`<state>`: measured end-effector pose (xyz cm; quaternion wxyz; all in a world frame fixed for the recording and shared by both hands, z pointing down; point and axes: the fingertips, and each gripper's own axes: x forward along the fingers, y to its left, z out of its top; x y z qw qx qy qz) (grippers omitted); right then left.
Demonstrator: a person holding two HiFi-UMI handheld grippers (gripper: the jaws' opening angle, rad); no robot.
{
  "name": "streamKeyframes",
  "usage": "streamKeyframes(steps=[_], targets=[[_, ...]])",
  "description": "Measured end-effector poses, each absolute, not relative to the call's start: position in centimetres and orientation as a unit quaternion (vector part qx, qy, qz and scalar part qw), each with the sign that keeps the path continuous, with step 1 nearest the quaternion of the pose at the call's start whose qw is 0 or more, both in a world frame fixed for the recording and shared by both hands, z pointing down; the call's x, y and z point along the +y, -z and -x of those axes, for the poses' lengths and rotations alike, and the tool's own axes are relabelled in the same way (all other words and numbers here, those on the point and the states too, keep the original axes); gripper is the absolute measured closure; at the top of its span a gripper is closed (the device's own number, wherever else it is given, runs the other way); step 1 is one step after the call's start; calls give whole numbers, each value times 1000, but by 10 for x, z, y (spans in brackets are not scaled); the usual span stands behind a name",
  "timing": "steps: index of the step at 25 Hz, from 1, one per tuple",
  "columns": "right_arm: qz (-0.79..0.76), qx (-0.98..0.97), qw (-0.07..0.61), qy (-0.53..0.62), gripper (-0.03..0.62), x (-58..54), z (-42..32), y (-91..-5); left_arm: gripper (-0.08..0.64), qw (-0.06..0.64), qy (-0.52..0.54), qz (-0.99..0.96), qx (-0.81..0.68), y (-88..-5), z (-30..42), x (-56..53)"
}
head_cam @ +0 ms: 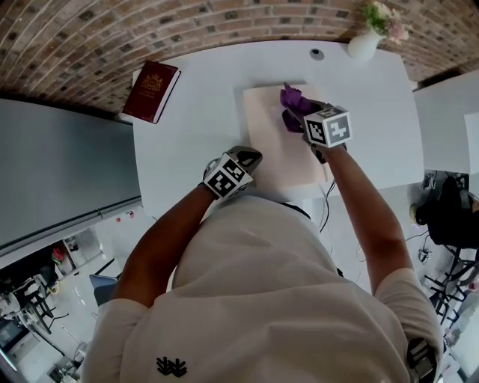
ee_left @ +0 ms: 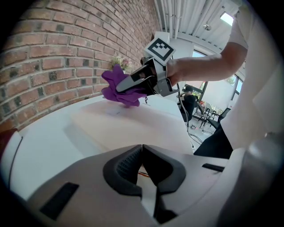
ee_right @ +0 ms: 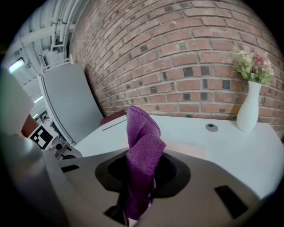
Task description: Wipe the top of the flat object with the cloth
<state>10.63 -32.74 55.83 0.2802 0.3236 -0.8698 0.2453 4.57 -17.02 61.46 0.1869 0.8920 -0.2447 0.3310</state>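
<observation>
Two jaw pairs clenched: R gripper (head_cam: 298,116) on cloth (head_cam: 293,99), board (head_cam: 275,153) far end; L gripper (head_cam: 244,158) empty. Press flat, overlap strokes.

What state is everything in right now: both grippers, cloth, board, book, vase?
right gripper: shut on the purple cloth, over the board's far end
left gripper: shut, empty, by the board's near left corner
purple cloth: bunched, clamped; contact with board unclear
board: flat on the table
book: closed, flat
vase: upright, with flowers

A brick wall (head_cam: 224,19) backs the white table (head_cam: 194,120).
</observation>
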Motion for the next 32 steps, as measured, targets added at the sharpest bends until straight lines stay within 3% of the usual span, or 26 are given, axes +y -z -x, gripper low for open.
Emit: streamKeyframes(steps=[12,32], targets=[[-253,-883,309,-247,466,-311,-22,-583,534,194,-329,-888,-254,-613,-46,-170],[-375,-826,334,-256,466,-366,-174,-599,535,194,-335,-887,-253,-615,-45,-171]])
